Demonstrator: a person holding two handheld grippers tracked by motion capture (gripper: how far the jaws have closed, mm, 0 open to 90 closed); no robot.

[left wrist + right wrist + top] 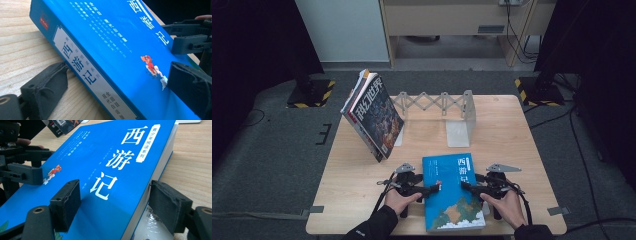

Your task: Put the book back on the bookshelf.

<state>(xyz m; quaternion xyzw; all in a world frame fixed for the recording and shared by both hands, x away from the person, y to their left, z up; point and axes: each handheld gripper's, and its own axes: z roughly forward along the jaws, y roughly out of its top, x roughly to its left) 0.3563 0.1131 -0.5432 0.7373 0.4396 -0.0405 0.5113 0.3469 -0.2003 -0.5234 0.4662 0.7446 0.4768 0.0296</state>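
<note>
Two black handheld grippers, the left gripper [433, 189] and right gripper [466, 186], each carry a grey three-cornered plate, fabric-padded jaws and trailing black cables; the sleeves are dark.

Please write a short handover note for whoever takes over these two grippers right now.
Left gripper: jaws clamp the spine edge of the blue book, one pad on the cover, one beneath.
Right gripper: jaws clamp the opposite page edge the same way.
The book is near the table's front edge, apparently tilted up off the wood.
Two magazines already lean at the left end of the expanding book rack.
Left to do, probably: carry the book to the rack and stand it up.
</note>
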